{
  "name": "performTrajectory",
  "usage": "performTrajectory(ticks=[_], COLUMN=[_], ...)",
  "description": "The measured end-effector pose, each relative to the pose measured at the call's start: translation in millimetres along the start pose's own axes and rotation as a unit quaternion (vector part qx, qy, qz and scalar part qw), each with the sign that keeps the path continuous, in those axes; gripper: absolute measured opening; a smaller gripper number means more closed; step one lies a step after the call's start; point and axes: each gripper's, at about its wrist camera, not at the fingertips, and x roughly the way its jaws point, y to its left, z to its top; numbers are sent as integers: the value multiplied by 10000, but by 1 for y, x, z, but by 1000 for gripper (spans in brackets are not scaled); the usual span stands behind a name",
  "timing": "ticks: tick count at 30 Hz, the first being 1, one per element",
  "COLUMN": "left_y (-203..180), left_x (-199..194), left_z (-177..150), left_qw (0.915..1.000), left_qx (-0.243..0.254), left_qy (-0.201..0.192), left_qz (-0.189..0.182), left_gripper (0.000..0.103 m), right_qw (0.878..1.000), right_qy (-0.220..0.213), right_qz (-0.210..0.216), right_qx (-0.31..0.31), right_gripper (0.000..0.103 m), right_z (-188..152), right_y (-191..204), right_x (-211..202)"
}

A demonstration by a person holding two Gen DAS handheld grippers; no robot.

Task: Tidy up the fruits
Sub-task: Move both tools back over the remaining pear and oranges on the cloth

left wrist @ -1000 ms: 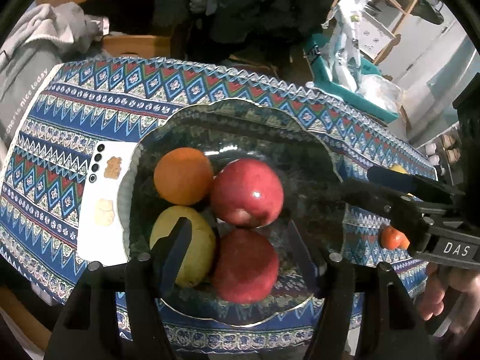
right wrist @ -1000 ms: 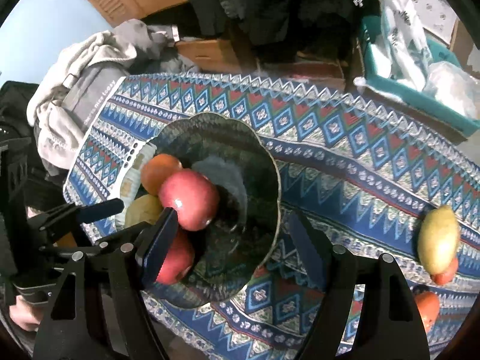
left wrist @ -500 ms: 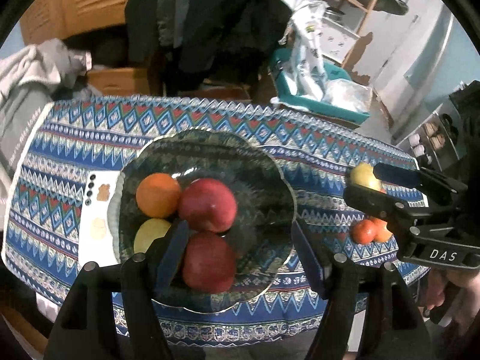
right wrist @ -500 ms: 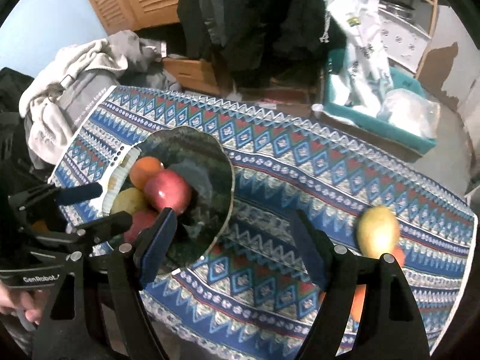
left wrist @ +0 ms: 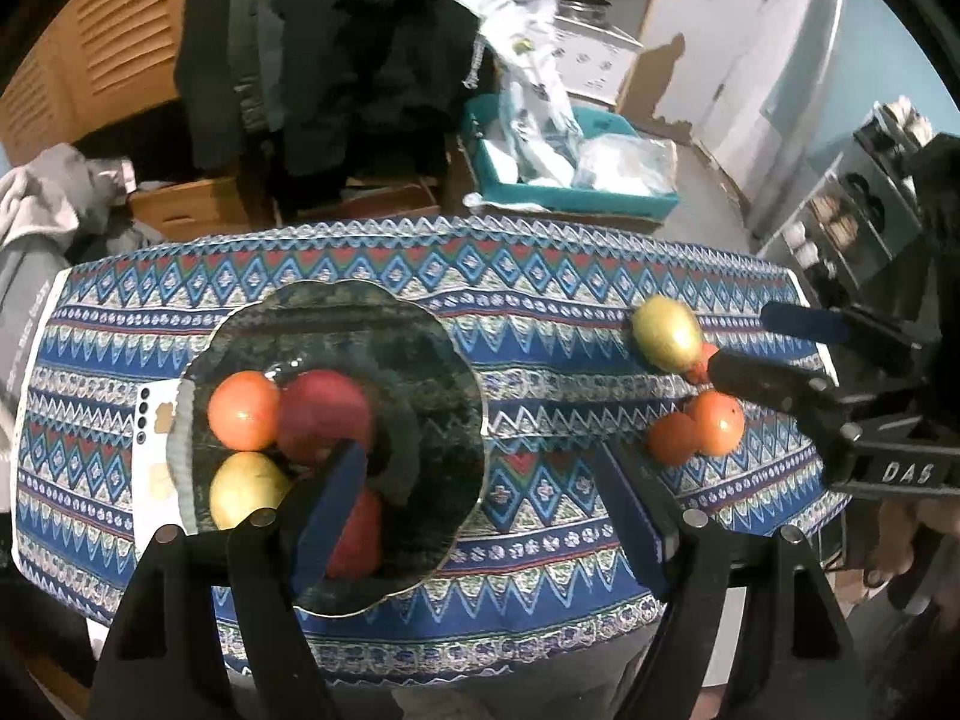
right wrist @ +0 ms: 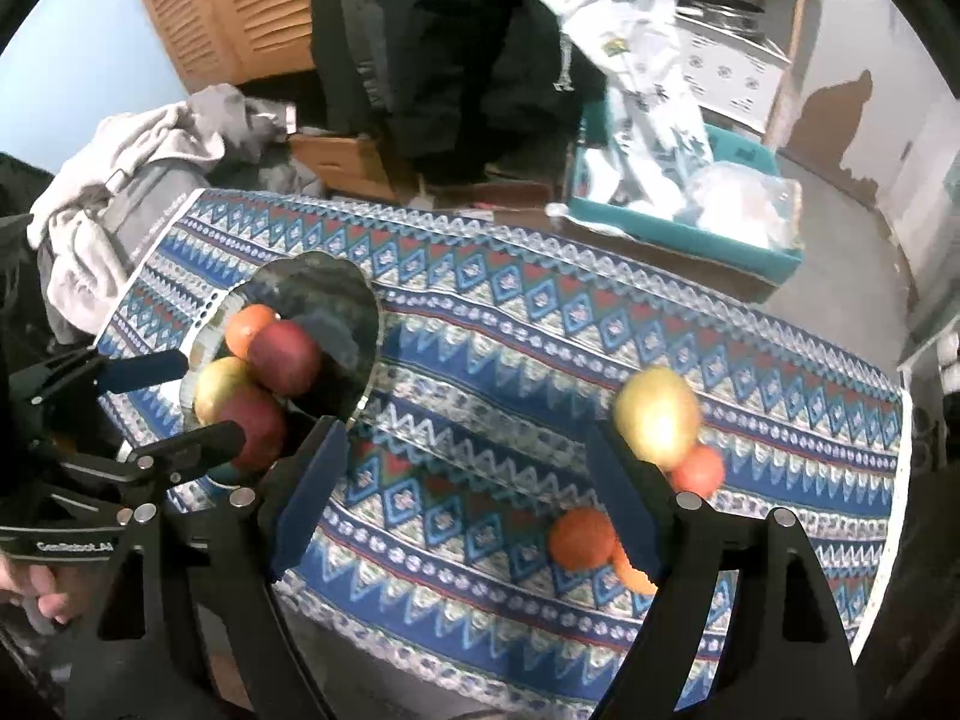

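Both grippers are pulling up and back from the plate (four fruits inside), left gripper and right gripper jaws opening, empty; loose fruits at three o'clock are waiting.

"DAS" in white letters on the right gripper body, seen from left wrist view. "GenRobot_A4"-like white print on the left gripper body in right wrist view, last characters blurred. Grey print on the grey bag, unreadable.
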Motion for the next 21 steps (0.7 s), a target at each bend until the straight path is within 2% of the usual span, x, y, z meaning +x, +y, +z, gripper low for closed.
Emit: performTrajectory(ticks=[11,21], left_y=[-44,-72], left_x=[16,40], left_z=[-2,0], left_qw=[9987,9962], left_qx=[481,782], left_qy=[170,367], left_qz=[-39,-83], left_gripper=[80,80], right_qw=[9993,9975], right_qy=[-12,194], right_qz=[-108,-219], right_qx=[359,637], right_gripper=[82,82], right_z=[-20,-44], right_y=[-46,-84], right_x=[-8,4])
